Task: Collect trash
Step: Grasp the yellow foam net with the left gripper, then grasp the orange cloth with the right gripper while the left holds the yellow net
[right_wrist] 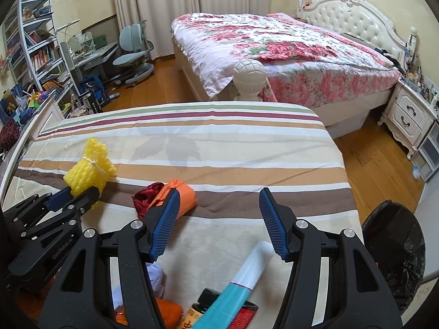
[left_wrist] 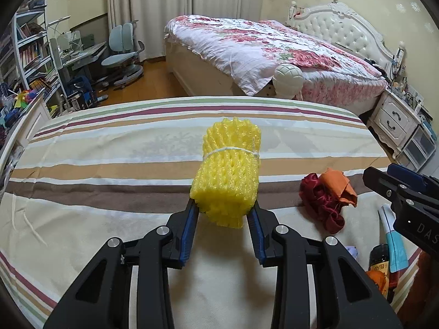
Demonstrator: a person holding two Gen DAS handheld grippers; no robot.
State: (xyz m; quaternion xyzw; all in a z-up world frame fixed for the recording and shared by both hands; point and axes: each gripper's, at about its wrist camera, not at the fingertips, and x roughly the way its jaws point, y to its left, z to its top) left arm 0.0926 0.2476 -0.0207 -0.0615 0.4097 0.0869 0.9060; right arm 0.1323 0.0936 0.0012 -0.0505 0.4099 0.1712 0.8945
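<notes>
Yellow foam net bundle point(left_wrist: 227, 170) pinched in left gripper point(left_wrist: 223, 205), right gripper point(right_wrist: 219, 194) spread wide, holding nothing, above striped bedsheet point(right_wrist: 219, 142)

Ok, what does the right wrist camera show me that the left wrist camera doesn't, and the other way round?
Only the right wrist view shows the black-lined trash bin on the floor beside the striped bed, plus the right gripper open and empty above the white-and-teal tube.

Only the left wrist view shows the left gripper head-on, closed around the yellow foam net bundle.

Both show the bundle, the red and orange cloth, the tube, the dark bottle and the striped bedspread.
</notes>
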